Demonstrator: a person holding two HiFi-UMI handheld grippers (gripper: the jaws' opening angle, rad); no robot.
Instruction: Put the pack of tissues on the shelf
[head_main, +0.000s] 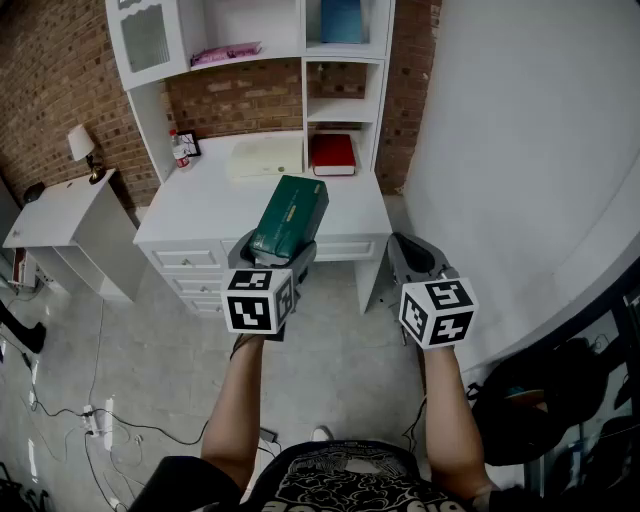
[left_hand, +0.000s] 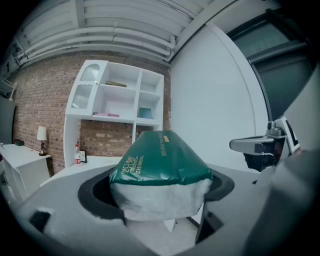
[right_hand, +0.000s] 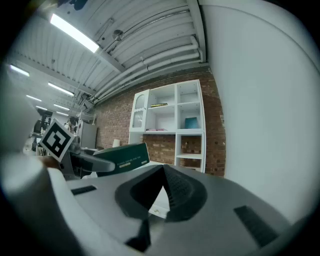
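Note:
A green pack of tissues (head_main: 290, 212) with white ends sticks forward out of my left gripper (head_main: 277, 250), whose jaws stand wide and press on its sides. In the left gripper view the pack (left_hand: 160, 170) fills the gap between the jaws, pointing at the white shelf unit (left_hand: 117, 107). The right gripper view shows the same pack (right_hand: 122, 157) at the left. My right gripper (head_main: 418, 258) hangs beside the left one, shut with nothing in it, its pads meeting. Both grippers are in front of the white desk (head_main: 200, 205), and the shelf unit (head_main: 300, 55) rises behind it.
The shelves hold a pink item (head_main: 225, 53), a blue book (head_main: 342, 20) and a red book (head_main: 332, 152). A white box (head_main: 265, 157) and a bottle (head_main: 180, 150) stand on the desk. A side table (head_main: 60, 210) with a lamp (head_main: 83, 145) is left; a white wall (head_main: 520, 150) is right.

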